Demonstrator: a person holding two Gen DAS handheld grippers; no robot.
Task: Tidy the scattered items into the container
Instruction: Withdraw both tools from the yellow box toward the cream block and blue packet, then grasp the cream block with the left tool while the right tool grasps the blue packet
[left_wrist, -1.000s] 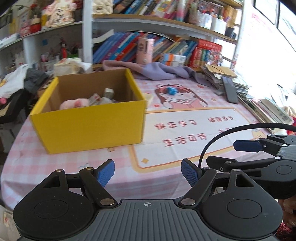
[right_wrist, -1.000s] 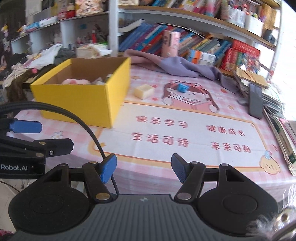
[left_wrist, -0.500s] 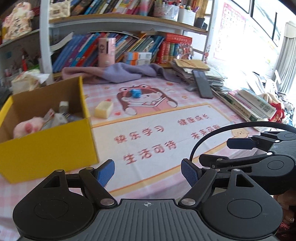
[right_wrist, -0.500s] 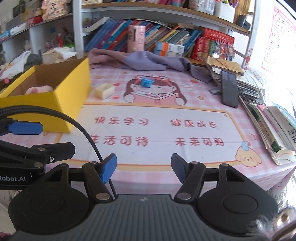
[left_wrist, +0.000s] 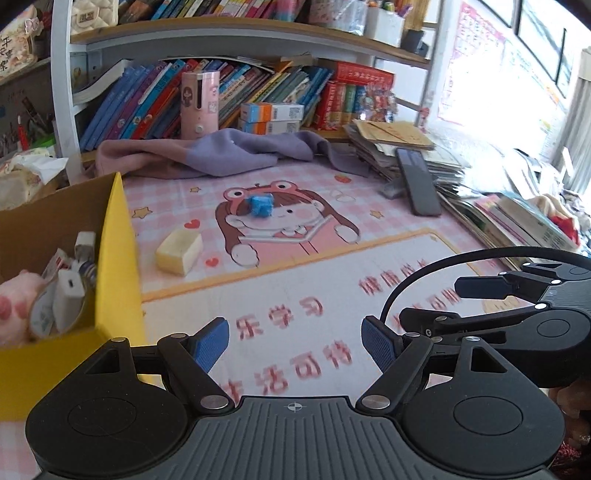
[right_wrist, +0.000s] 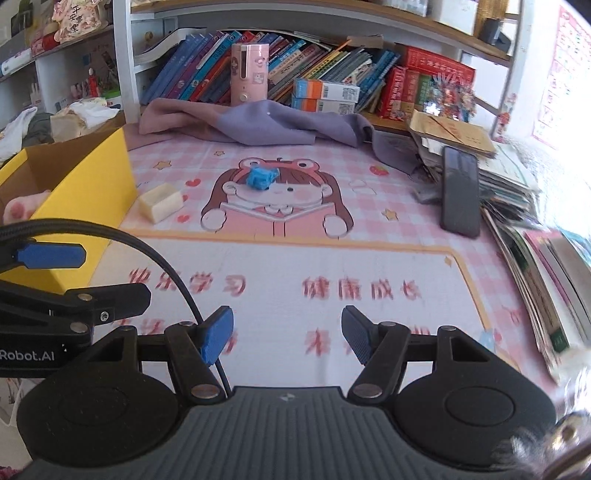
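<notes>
A yellow cardboard box (left_wrist: 118, 258) (right_wrist: 92, 192) stands at the left of the table and holds a pink plush, white chargers and small items. A pale yellow block (left_wrist: 180, 248) (right_wrist: 161, 202) lies just right of the box. A small blue crumpled item (left_wrist: 261, 205) (right_wrist: 261, 177) lies farther back on the cartoon mat. My left gripper (left_wrist: 295, 343) is open and empty over the mat's near part. My right gripper (right_wrist: 288, 336) is open and empty beside it, to the right.
A purple cloth (right_wrist: 258, 122) lies at the back below a bookshelf, with a pink cylinder (right_wrist: 248, 75) behind it. A black phone (right_wrist: 460, 190) rests on stacked books and papers (right_wrist: 524, 206) along the right edge.
Both grippers swung right and moved forward over the table. The box shifted to the left edge of both views. The block and blue item came closer. Both grippers stayed open.
</notes>
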